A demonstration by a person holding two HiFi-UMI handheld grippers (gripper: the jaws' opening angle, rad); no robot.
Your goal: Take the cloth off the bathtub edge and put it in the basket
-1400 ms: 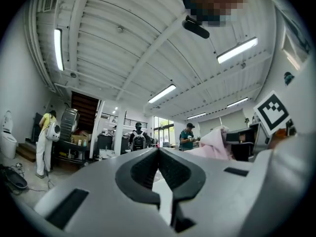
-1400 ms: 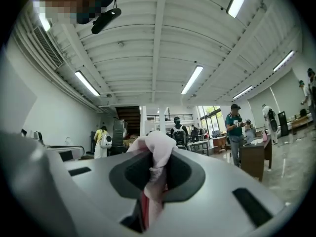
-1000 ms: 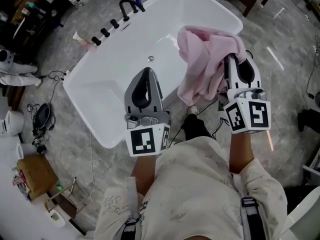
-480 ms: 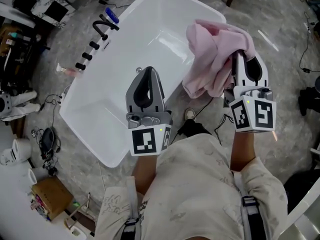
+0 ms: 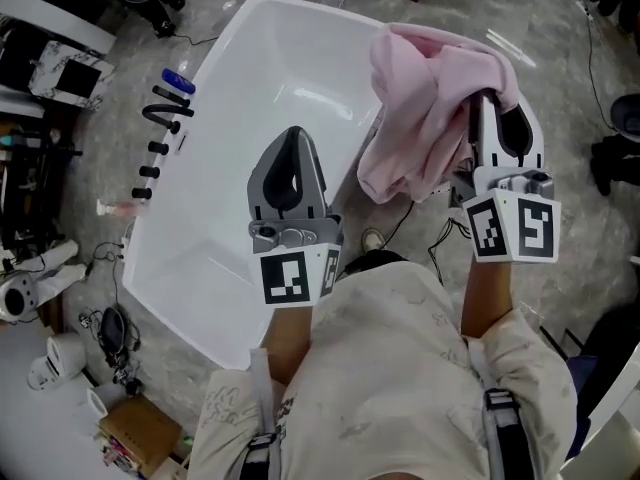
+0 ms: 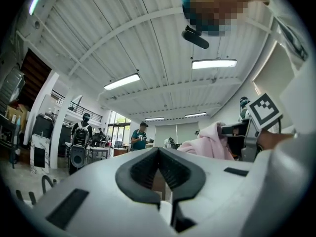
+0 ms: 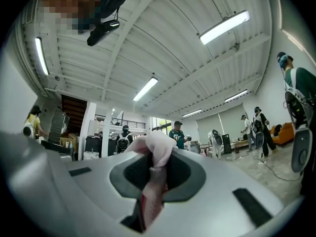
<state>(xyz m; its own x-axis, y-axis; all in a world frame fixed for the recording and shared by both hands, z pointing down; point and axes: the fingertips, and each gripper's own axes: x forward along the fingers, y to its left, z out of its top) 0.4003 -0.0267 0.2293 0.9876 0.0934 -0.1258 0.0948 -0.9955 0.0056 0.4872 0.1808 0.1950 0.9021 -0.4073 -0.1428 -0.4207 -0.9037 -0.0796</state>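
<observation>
Jaws on right gripper (image 7: 152, 174) pinch the cloth (image 5: 430, 98), already off the bathtub (image 5: 240, 128); left gripper (image 6: 159, 156) closed, empty; no basket visible.

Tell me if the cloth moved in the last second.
Yes. Gripped by the right claw, the cloth has shifted right, off the rim of the bathtub and mostly over floor.

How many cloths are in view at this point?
1. The pink cloth hangs clamped in the right gripper over the bathtub's right rim; none seen elsewhere, though some may be hidden.
</observation>
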